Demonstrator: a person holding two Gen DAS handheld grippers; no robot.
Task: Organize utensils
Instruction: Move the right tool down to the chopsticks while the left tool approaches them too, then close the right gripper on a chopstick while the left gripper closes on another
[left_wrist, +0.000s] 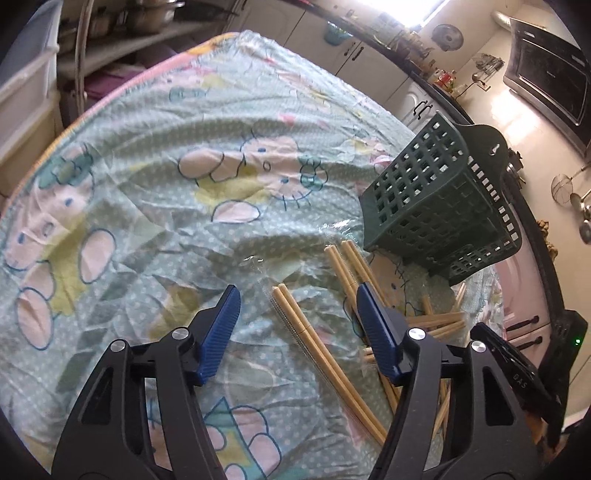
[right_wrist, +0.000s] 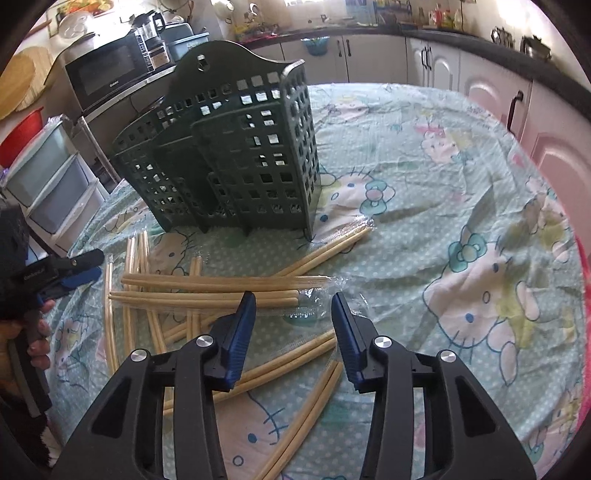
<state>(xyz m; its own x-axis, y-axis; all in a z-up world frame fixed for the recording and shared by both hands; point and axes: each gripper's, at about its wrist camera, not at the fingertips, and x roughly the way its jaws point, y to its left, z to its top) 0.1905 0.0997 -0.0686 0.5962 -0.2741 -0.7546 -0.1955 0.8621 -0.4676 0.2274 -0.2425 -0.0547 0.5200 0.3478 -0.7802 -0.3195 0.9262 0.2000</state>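
Observation:
A dark green perforated utensil holder (right_wrist: 229, 155) stands upright on the table; it also shows in the left wrist view (left_wrist: 439, 199). Several pairs of wooden chopsticks in clear wrappers (right_wrist: 210, 288) lie scattered on the cloth in front of it. My left gripper (left_wrist: 297, 299) is open and empty, hovering over one wrapped pair (left_wrist: 317, 347). My right gripper (right_wrist: 293, 304) is open and empty above another pair (right_wrist: 284, 365). The left gripper also shows in the right wrist view (right_wrist: 79, 273) at the left edge, held by a hand.
The round table has a patterned cartoon cloth under plastic (left_wrist: 166, 177). Kitchen cabinets (right_wrist: 376, 59), a microwave (right_wrist: 107, 74) and plastic drawers (right_wrist: 55, 184) stand around it.

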